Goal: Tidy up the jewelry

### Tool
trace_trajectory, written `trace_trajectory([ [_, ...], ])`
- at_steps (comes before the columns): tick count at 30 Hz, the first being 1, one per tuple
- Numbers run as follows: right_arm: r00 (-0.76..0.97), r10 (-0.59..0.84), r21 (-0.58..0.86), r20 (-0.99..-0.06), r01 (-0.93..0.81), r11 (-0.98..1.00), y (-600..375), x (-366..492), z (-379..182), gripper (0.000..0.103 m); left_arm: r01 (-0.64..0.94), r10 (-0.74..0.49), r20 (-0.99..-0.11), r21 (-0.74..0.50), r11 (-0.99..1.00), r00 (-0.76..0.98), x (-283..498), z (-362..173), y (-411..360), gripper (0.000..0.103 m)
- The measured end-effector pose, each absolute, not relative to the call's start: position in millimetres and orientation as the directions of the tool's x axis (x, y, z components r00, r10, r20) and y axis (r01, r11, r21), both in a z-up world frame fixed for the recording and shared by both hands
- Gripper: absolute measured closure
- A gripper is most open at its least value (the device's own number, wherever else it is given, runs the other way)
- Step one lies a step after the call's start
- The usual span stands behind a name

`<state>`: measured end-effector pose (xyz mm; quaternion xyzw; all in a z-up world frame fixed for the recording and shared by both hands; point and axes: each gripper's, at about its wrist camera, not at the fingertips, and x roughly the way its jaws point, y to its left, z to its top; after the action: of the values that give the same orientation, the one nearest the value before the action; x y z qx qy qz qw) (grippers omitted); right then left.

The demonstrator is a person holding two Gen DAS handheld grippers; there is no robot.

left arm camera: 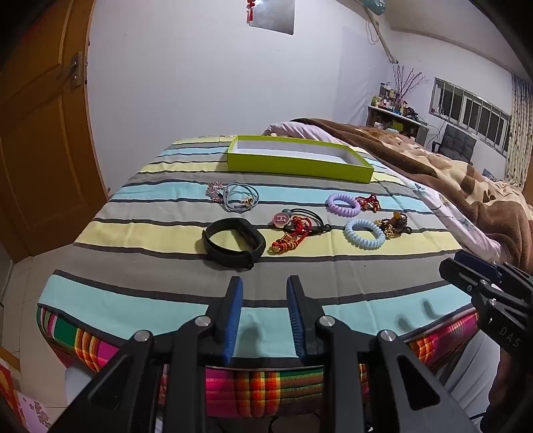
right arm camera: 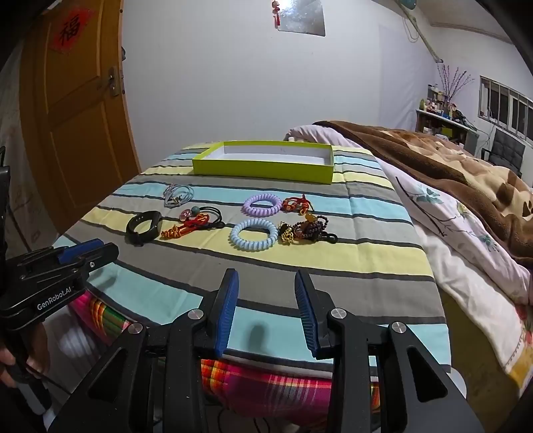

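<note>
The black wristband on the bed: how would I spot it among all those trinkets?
Start at the lime-green box on the striped bedspread, then look toward the near edge. The black wristband lies at the left end of the nearest row of items, beside a red-and-gold knotted charm. It is the only plain, flat black loop; its neighbours are colourful cords, beads and spiral hair ties.

A wooden door (right arm camera: 76, 126) fills the upper left of the right wrist view, a red paper square (right arm camera: 71, 28) stuck near its top. A shiny sheet (right arm camera: 301, 16) hangs on the white wall at top centre. At the right, a brown blanket (right arm camera: 449, 163) lies over a floral quilt (right arm camera: 466, 239) (both rumpled). Far right, a cluttered shelf (left arm camera: 396, 113) stands below a window (left arm camera: 473, 108).
</note>
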<state>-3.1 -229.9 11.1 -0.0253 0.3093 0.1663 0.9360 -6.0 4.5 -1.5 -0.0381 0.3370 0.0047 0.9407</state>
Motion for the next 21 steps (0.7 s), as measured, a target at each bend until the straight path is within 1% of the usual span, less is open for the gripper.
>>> trace_trajectory([
  [21, 0.753, 0.297, 0.057, -0.587, -0.327, 0.943, -230.8, -4.1, 8.2, 0.067, -0.032, -0.016, -0.63, -0.065, 0.997, 0.777, -8.2, -1.3, 2.2, 0.075],
])
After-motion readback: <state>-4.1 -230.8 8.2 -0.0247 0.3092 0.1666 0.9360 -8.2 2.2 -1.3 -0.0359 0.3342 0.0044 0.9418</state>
